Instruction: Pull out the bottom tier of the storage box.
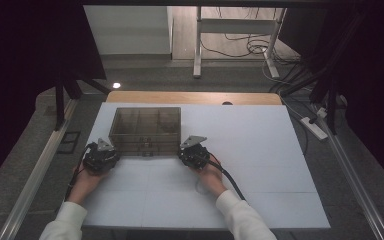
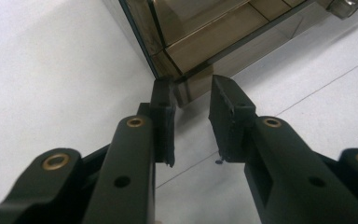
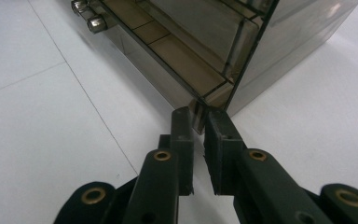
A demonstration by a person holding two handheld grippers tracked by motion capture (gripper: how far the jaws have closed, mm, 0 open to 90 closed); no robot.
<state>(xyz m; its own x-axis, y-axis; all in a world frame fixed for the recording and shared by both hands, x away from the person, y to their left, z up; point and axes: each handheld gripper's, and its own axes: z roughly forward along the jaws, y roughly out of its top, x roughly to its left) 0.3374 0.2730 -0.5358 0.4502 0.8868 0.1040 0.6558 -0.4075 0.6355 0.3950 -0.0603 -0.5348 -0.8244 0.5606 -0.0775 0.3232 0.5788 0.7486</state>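
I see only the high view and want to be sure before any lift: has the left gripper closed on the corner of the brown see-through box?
Observer: Not yet. In the left gripper view, the left gripper is open. The bottom corner of the box sits close to one jaw, and the other jaw stands apart from it.
Operator: And the right gripper?
Observer: The right gripper looks shut on the other front corner. That edge runs down between its jaws, which stand almost together.
Operator: Which face of the box is toward me?
Observer: The drawer face. Two metal knobs stick out of it.
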